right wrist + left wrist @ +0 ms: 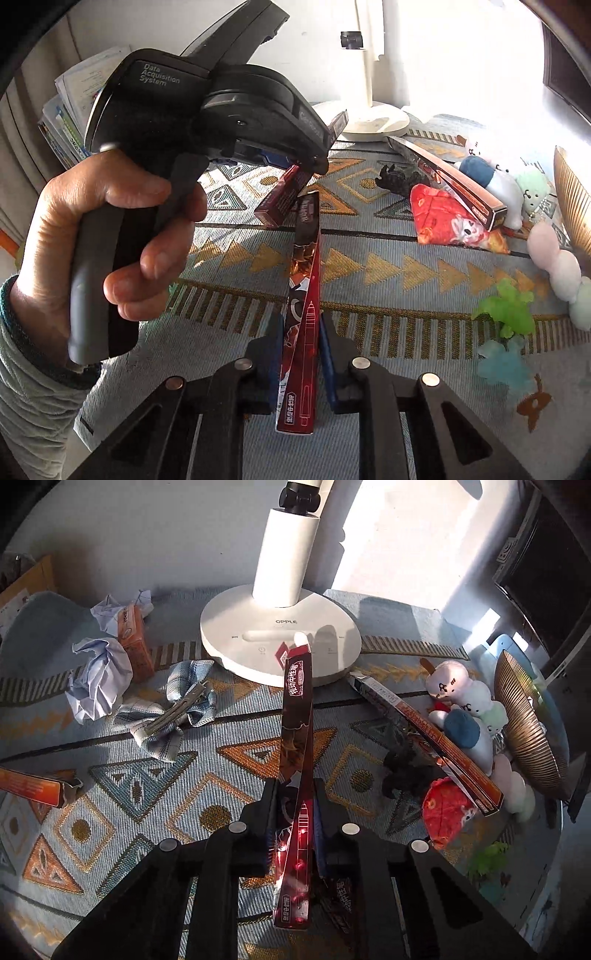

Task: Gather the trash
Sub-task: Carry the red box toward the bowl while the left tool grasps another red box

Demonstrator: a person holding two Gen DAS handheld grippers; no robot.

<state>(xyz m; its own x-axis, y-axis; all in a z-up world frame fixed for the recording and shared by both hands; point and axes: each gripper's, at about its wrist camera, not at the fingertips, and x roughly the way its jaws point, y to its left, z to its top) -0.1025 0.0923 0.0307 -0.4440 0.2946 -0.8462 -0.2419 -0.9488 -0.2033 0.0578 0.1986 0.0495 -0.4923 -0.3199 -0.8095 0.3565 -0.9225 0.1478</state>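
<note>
My left gripper [295, 790] is shut on a long dark red pen box [297, 720], which points ahead at the white lamp base [280, 642]. My right gripper [300, 325] is shut on a second dark red pen box [304, 280], which stands tilted above the patterned cloth. In the right wrist view a hand [110, 229] holds the left tool's black body [221, 110] at upper left, and its box end [280, 195] hangs below. Still on the table are two crumpled papers [99, 679], a small orange box [135, 642], an orange box [33, 786] at the left edge and a long box [428, 738].
A checked cloth with a metal hair clip [173, 709] lies left of centre. Plush toys [469, 709], a red pouch [447, 812], a dark figurine [402, 771] and a gold ribbed dish [528, 731] crowd the right side. Green and blue soft toys [506, 310] sit near the right edge.
</note>
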